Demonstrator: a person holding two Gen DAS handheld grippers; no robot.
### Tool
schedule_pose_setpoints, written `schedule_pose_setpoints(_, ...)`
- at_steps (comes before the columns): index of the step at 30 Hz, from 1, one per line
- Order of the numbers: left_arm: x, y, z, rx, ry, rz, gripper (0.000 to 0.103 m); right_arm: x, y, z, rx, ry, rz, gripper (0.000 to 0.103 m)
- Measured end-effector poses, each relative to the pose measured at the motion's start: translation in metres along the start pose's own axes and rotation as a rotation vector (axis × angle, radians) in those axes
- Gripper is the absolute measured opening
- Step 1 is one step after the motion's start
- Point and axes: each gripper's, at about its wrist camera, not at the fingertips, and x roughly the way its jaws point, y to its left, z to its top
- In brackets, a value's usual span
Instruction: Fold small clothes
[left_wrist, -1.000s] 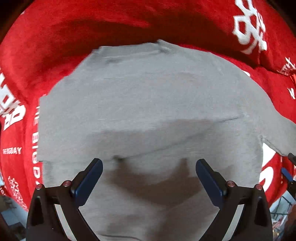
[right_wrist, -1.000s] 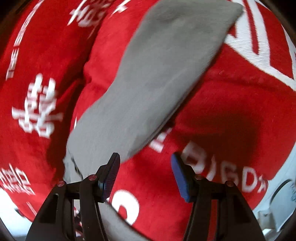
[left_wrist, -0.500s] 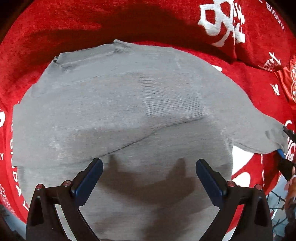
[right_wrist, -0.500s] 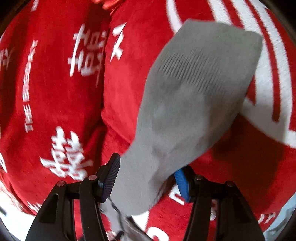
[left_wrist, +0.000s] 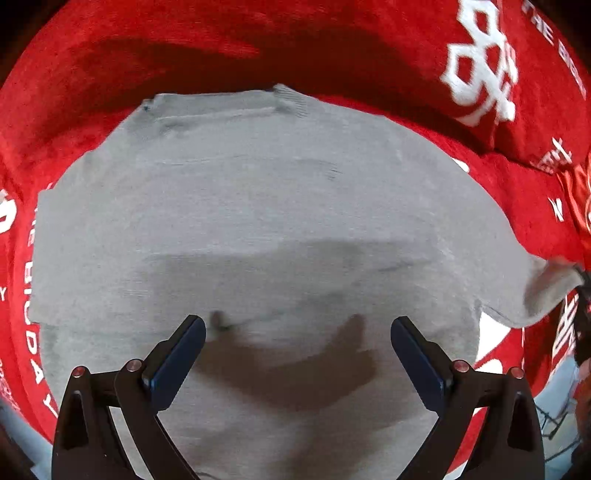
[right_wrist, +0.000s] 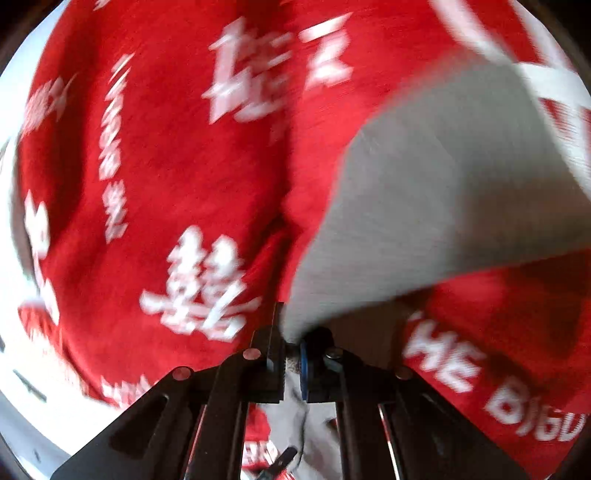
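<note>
Across a red blanket printed with white characters, a grey knit sweater lies spread flat, its collar at the far edge. Directly above its lower body the left claw points steeply down, its blue-padded jaws spread wide with nothing between them, casting a shadow on the knit. Off to the right, the sweater's sleeve is lifted off the blanket; the right claw has just closed its jaws and now pinches the sleeve's end.
</note>
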Motion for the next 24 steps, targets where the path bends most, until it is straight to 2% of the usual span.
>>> schedule_pose_setpoints(4,-0.004,0.021,0.0,-0.014,-0.004,-0.005,0.101,0.037,0.058,-0.023,-0.182,0.117,0.036,0.006)
schedule_pose_setpoints(7,-0.013,0.04,-0.003,-0.03,-0.03,0.004,0.101,0.077,0.107,-0.054,-0.345,0.227,0.051,0.006)
schedule_pose_setpoints(9,-0.024,0.057,-0.006,-0.055,-0.075,0.037,0.101,0.111,0.138,-0.086,-0.479,0.313,0.029,0.006)
schedule_pose_setpoints(13,-0.037,0.094,-0.009,-0.117,-0.125,0.08,0.101,0.179,0.165,-0.155,-0.643,0.489,-0.034,0.006)
schedule_pose_setpoints(17,-0.039,0.132,-0.016,-0.186,-0.12,0.096,0.101,0.25,0.15,-0.226,-0.737,0.658,-0.186,0.006)
schedule_pose_setpoints(20,-0.04,0.156,-0.023,-0.226,-0.117,0.104,0.101,0.281,0.129,-0.254,-0.778,0.684,-0.388,0.011)
schedule_pose_setpoints(21,-0.04,0.168,-0.028,-0.24,-0.111,0.101,0.101,0.285,0.124,-0.257,-0.776,0.681,-0.441,0.019)
schedule_pose_setpoints(23,-0.038,0.173,-0.031,-0.256,-0.106,0.092,0.101,0.278,0.121,-0.254,-0.714,0.656,-0.429,0.036)
schedule_pose_setpoints(24,-0.036,0.175,-0.031,-0.261,-0.107,0.088,0.101,0.271,0.12,-0.251,-0.689,0.634,-0.416,0.049)
